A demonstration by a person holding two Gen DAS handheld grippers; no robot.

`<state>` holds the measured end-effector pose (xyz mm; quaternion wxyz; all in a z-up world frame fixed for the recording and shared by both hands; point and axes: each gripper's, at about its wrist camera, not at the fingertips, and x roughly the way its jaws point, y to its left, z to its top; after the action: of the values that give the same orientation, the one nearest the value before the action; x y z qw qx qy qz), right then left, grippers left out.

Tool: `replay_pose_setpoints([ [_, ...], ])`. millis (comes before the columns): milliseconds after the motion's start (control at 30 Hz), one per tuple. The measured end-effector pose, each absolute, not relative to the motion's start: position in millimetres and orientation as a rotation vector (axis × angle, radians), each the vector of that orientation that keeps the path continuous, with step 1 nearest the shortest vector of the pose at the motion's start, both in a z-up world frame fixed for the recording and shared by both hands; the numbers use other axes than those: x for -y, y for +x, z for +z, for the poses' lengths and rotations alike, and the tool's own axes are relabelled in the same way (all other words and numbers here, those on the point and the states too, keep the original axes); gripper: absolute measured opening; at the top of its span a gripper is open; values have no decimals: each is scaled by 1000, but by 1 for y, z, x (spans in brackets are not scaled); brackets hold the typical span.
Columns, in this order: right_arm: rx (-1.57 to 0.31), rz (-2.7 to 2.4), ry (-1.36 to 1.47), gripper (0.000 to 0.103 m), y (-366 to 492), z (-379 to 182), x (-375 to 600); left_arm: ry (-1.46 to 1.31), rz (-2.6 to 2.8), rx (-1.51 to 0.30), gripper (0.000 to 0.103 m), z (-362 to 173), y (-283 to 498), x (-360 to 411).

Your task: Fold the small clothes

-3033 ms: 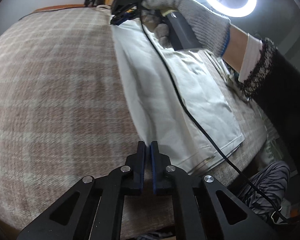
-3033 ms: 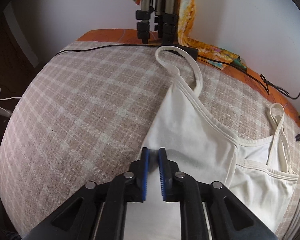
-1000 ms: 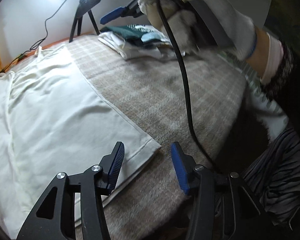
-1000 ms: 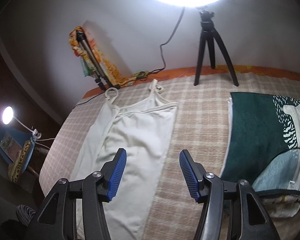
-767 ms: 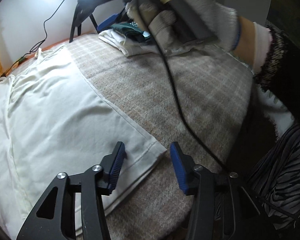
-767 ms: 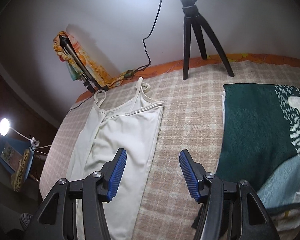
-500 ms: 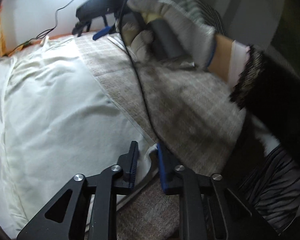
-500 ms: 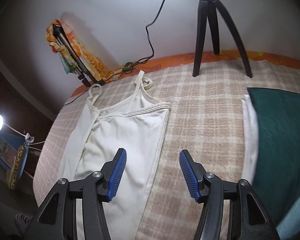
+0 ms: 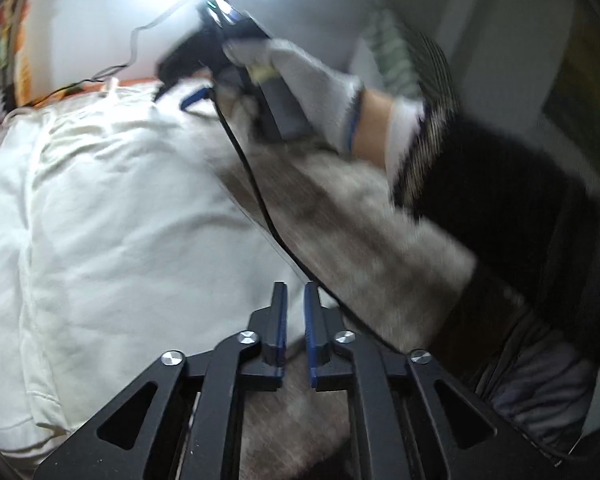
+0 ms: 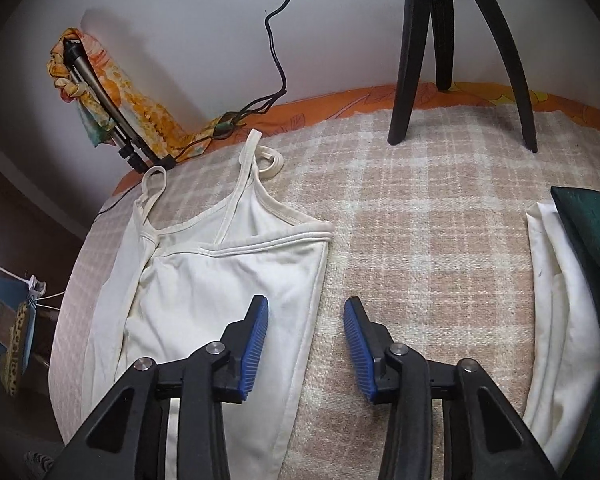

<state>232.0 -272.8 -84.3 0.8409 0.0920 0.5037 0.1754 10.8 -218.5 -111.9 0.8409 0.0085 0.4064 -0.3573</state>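
Note:
A cream strappy camisole (image 10: 204,280) lies flat on the plaid cloth, folded in from its left side, straps toward the wall. In the left wrist view it fills the left half (image 9: 112,216). My left gripper (image 9: 295,300) is nearly closed at the camisole's bottom right hem corner; the pads hide whether cloth sits between them. My right gripper (image 10: 306,312) is open and empty, low over the camisole's right side edge below the armpit. It also shows in the left wrist view, held by a gloved hand (image 9: 300,84), blurred.
Plaid table cloth (image 10: 440,208) covers the table. Folded white and dark green garments (image 10: 568,280) lie stacked at the right. A black tripod (image 10: 440,40) stands at the back, with a cable and a second stand wrapped in orange fabric (image 10: 100,92) at the back left.
My left gripper has closed from wide open at the hem corner. My right gripper has come down and forward toward the camisole's right edge, still open.

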Motion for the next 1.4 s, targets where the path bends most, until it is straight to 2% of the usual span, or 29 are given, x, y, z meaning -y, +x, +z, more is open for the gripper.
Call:
replay_pose_setpoints([
  [33,-1072,377,192,54,231,-81,274,40,-750,-871,25,-113,11,221],
  [67,-1069,378,177,55,231,-77,275,63,-750,-877,33,-114,10,225],
  [200,-1071,388,112,60,233,-61,279,147,-750,-862,34,-118,8,239],
  [333,-1113,418,28,60,236,-60,274,170,-765,-839,34,-119,7,246],
  [367,-1128,418,3,60,237,-62,272,171,-776,-828,27,-120,7,246],
  [400,-1142,411,-26,60,238,-65,268,175,-777,-817,13,-121,8,247],
  [500,-1148,406,-62,60,241,-74,257,88,-790,-830,6,-119,12,239],
  [667,-1105,377,-21,62,246,-86,250,-84,-769,-816,5,-108,16,215],
  [700,-1097,372,-15,59,247,-86,249,-107,-764,-810,5,-106,16,212],
  [833,-1087,341,15,16,252,-86,250,-179,-736,-782,5,-99,16,200],
  [900,-1085,342,32,6,252,-85,248,-195,-728,-772,5,-98,15,196],
  [1033,-1075,297,-5,1,251,-76,238,-234,-710,-758,4,-100,7,186],
  [1400,-1029,256,-189,0,241,-37,165,-365,-631,-730,4,-103,-6,140],
])
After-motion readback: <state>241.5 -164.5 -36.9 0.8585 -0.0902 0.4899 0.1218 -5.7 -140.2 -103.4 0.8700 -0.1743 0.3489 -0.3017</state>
